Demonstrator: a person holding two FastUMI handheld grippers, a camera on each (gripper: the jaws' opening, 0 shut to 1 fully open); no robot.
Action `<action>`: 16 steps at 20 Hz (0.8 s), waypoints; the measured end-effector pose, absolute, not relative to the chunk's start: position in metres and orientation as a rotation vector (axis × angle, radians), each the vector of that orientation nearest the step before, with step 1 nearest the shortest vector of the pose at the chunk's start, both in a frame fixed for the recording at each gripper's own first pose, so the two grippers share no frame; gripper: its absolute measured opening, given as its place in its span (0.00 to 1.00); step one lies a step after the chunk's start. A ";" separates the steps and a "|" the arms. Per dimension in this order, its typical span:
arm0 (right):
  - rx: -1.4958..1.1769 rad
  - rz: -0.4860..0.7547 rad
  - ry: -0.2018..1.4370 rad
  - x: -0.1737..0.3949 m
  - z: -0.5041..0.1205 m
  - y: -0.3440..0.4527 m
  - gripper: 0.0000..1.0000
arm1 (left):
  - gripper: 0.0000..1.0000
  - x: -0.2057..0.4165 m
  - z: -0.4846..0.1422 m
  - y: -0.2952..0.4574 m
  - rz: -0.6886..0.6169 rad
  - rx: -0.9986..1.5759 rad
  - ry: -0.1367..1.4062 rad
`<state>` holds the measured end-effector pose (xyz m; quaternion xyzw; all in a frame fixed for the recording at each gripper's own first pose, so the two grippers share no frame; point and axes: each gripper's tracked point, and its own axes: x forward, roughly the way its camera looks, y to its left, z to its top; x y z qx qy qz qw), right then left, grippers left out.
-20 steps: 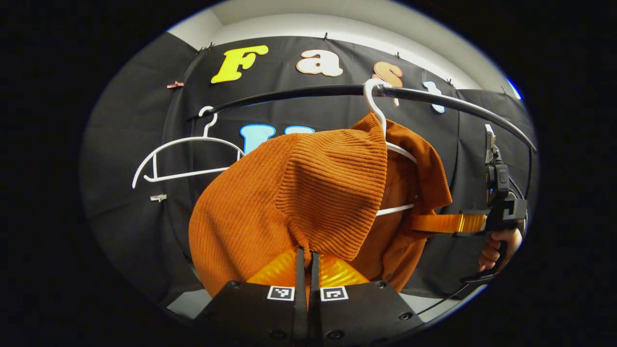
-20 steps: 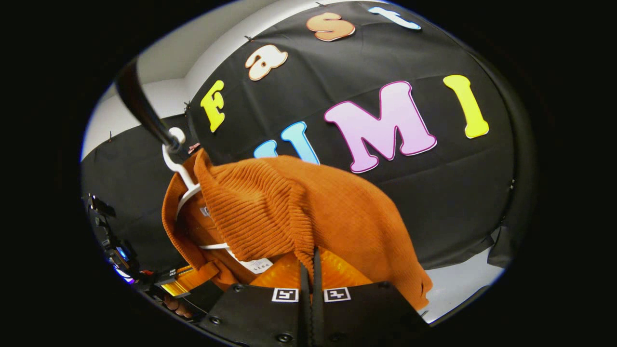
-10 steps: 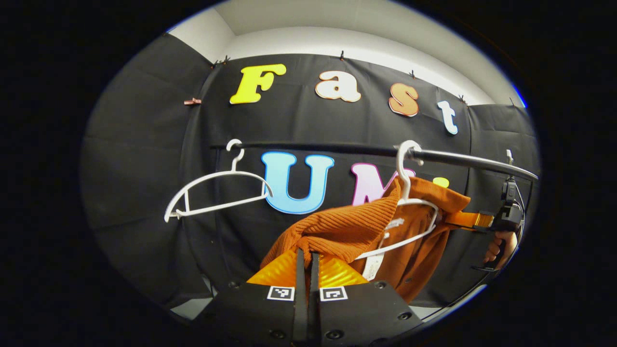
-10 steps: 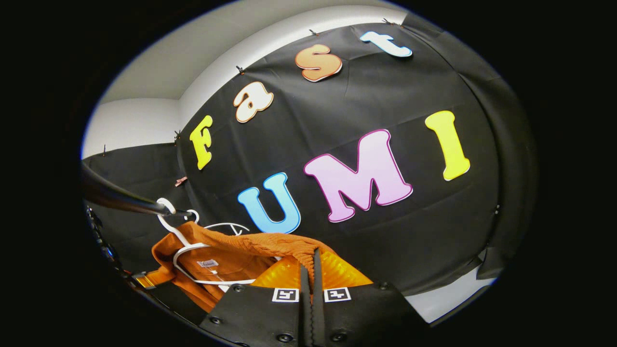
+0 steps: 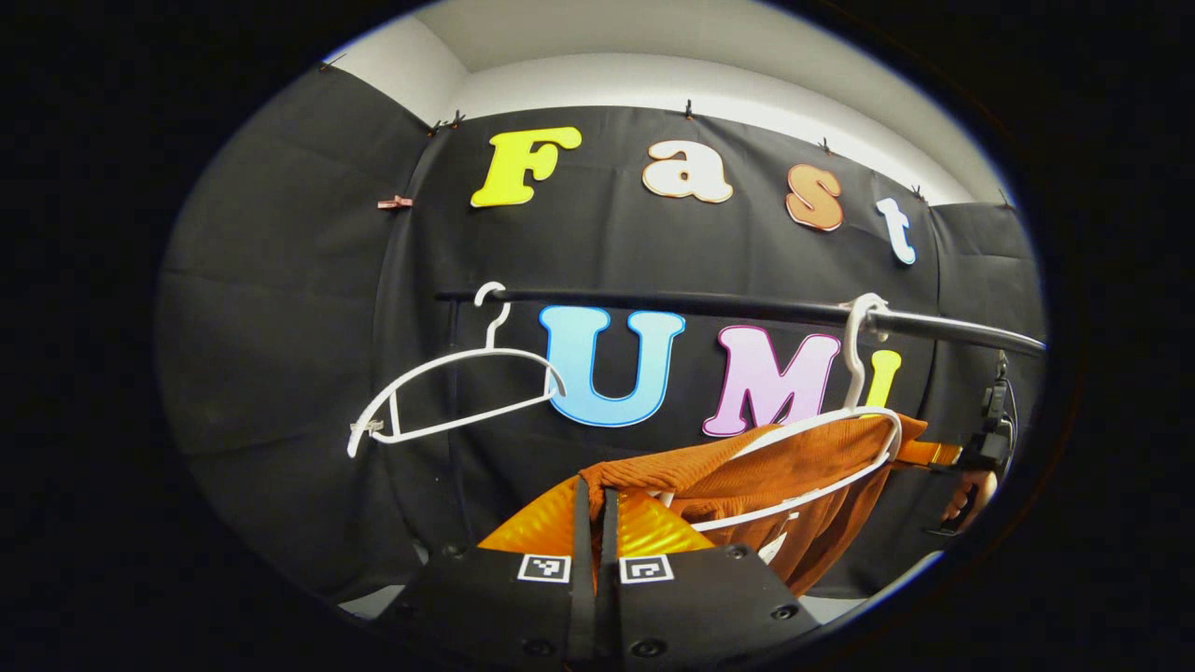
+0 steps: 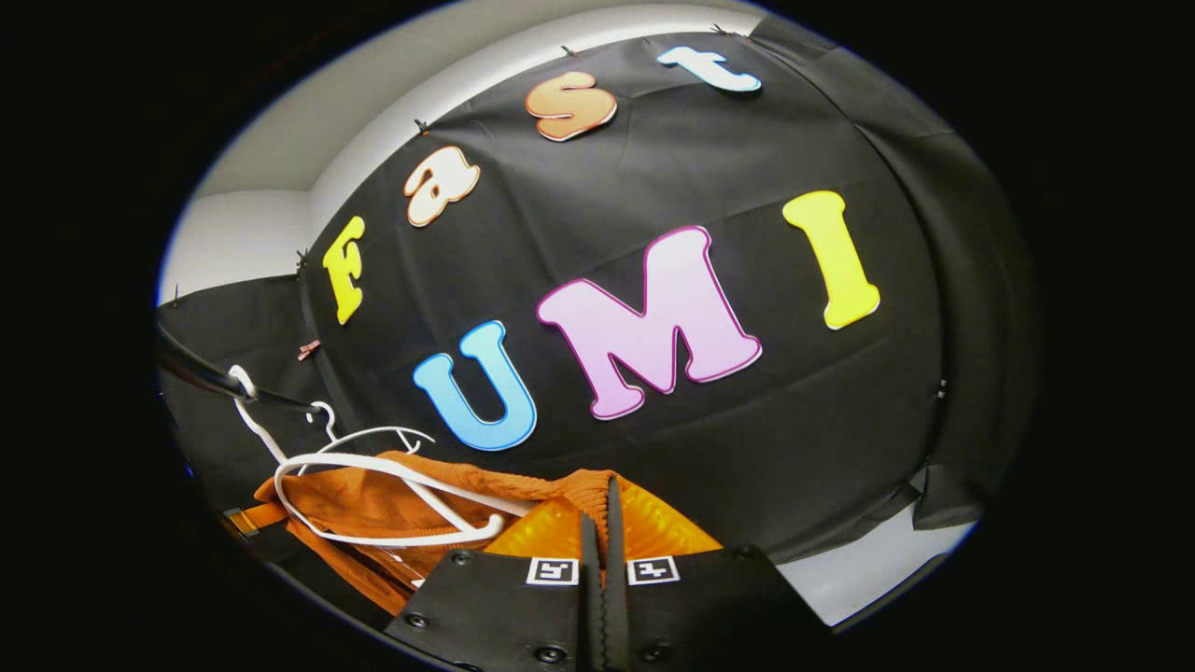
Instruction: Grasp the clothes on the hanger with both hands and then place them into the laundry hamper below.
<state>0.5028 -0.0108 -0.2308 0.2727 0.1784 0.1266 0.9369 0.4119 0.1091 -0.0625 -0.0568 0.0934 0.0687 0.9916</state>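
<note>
An orange ribbed garment (image 5: 775,467) stretches low between my two grippers. My left gripper (image 5: 595,487) is shut on one bunched edge of it. Its white hanger (image 5: 854,373) still hooks the black rail (image 5: 709,305), with its upper arm bare above the cloth. Farther right, the right gripper (image 5: 976,453) and the hand holding it (image 5: 962,495) grip the cloth's other end. In the right gripper view, my right gripper (image 6: 604,487) is shut on the garment (image 6: 364,504), which sags behind the hanger (image 6: 373,464) under the rail (image 6: 201,371).
An empty white hanger (image 5: 457,378) hangs on the rail to the left of the garment, and shows again as an empty hanger (image 6: 373,435) behind the first one. Black cloth walls the booth; a strip of pale floor (image 6: 868,569) lies at the lower right.
Both grippers have drawn back and down with the garment. The cloth has slid off the hanger's shoulders and now hangs low and stretched. The hanger stays on the rail.
</note>
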 end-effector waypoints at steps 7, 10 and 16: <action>0.591 0.287 0.470 0.473 -0.273 0.008 0.05 | 0.05 0.406 -0.103 0.125 0.190 -0.119 0.267; 0.625 0.320 0.487 0.453 -0.283 0.021 0.05 | 0.05 0.397 -0.123 0.133 0.208 -0.132 0.303; 0.727 0.399 0.497 0.415 -0.294 0.044 0.04 | 0.05 0.374 -0.172 0.140 0.235 -0.146 0.408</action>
